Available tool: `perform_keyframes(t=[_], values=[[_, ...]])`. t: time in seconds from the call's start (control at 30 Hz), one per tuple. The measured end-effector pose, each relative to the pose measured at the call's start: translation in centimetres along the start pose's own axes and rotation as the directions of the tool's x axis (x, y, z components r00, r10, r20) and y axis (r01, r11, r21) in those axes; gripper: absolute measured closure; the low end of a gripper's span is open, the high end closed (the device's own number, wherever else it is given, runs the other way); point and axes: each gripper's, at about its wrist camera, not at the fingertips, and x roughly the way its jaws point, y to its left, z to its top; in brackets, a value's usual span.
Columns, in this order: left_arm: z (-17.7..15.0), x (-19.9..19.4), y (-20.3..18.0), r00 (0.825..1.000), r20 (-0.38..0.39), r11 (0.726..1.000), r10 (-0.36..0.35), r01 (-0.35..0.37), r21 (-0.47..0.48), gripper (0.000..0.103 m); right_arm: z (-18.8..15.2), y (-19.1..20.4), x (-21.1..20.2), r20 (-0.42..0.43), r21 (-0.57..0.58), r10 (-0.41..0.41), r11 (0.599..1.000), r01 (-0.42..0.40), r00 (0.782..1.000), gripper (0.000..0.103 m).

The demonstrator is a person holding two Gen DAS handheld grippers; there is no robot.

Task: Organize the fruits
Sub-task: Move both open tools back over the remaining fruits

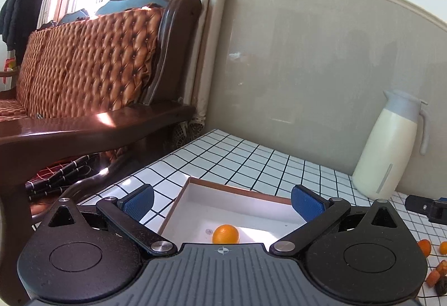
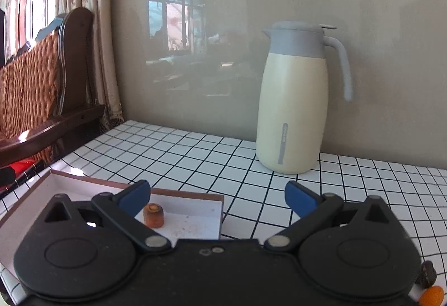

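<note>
**Both grippers wide, 2 fruits in box**

Left gripper (image 1: 222, 198) & right gripper (image 2: 218, 194): fingers spread wide, holding nothing. White box (image 1: 237, 201) on the grid table (image 2: 195, 149) holds an orange fruit (image 1: 225, 234) & a brown fruit (image 2: 153, 215). Thermos jug (image 2: 293, 99) upright behind, near wall. Loose fruits (image 1: 424, 248) on table at right.

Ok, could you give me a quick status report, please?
Left tool and right tool open, empty. One orange fruit in box; more loose on table. Nothing obstructing.

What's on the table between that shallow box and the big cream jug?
Nothing: in the right wrist view, only bare checked tablecloth stretches from the box to the jug.
</note>
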Motion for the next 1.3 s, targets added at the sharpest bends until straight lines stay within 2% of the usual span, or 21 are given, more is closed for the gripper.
perform_keyframes(t=[0.07, 0.13, 0.2, 0.33, 0.5, 0.6, 0.77, 0.87, 0.93, 1.07, 1.3], values=[[-0.6, -1.7, -0.3, 0.999, 0.039, 1.000, 0.016, -0.017, 0.024, 0.000, -0.6, -1.1, -2.5, 0.064, 0.016, -0.011, 1.000, 0.010, 0.998, 0.006], [-1.4, -3.4, -0.8, 0.995, 0.077, 0.996, 0.068, -0.072, 0.055, 0.000, -1.1, -1.9, -5.0, 0.129, 0.028, -0.014, 1.000, 0.011, 0.992, 0.006], [-2.0, -4.9, -1.1, 0.991, 0.097, 0.995, 0.088, -0.093, 0.045, 0.000, -1.7, -2.6, -7.0, 0.172, 0.036, -0.014, 0.999, 0.008, 0.985, 0.006], [-2.9, -7.8, -1.9, 0.992, 0.116, 0.998, 0.058, -0.062, 0.030, 0.000, -2.6, -3.7, -10.2, 0.198, 0.044, -0.023, 0.999, 0.015, 0.980, 0.006], [-4.3, -10.1, -3.1, 0.996, 0.088, 1.000, 0.006, -0.008, 0.025, 0.000, -3.8, -4.4, -13.3, 0.234, 0.030, -0.056, 0.998, 0.050, 0.971, 0.006], [-5.2, -11.3, -4.0, 0.996, 0.086, 0.999, -0.003, 0.000, 0.041, 0.000, -4.7, -4.7, -14.8, 0.240, 0.020, -0.080, 0.997, 0.078, 0.967, 0.006], [-6.4, -13.1, -5.4, 0.997, 0.056, 0.997, -0.061, 0.058, 0.051, 0.000, -6.3, -5.5, -16.8, 0.224, 0.012, -0.125, 0.992, 0.126, 0.966, 0.006], [-6.7, -14.3, -7.0, 0.991, 0.099, 0.991, -0.087, 0.076, 0.112, 0.000, -7.0, -6.3, -18.3, 0.251, 0.014, -0.153, 0.988, 0.155, 0.956, 0.006], [-7.0, -14.6, -8.2, 0.988, 0.101, 0.983, -0.115, 0.098, 0.155, 0.000, -7.2, -6.9, -19.1, 0.272, 0.027, -0.164, 0.986, 0.162, 0.948, 0.006], [-7.5, -14.8, -10.4, 0.988, 0.102, 0.972, -0.119, 0.095, 0.217, 0.000, -7.5, -8.0, -19.5, 0.263, 0.029, -0.177, 0.984, 0.176, 0.948, 0.006], [-7.8, -15.7, -11.4, 0.978, 0.146, 0.973, -0.147, 0.116, 0.202, 0.000, -7.9, -9.8, -20.7, 0.271, 0.033, -0.176, 0.984, 0.174, 0.946, 0.006]])
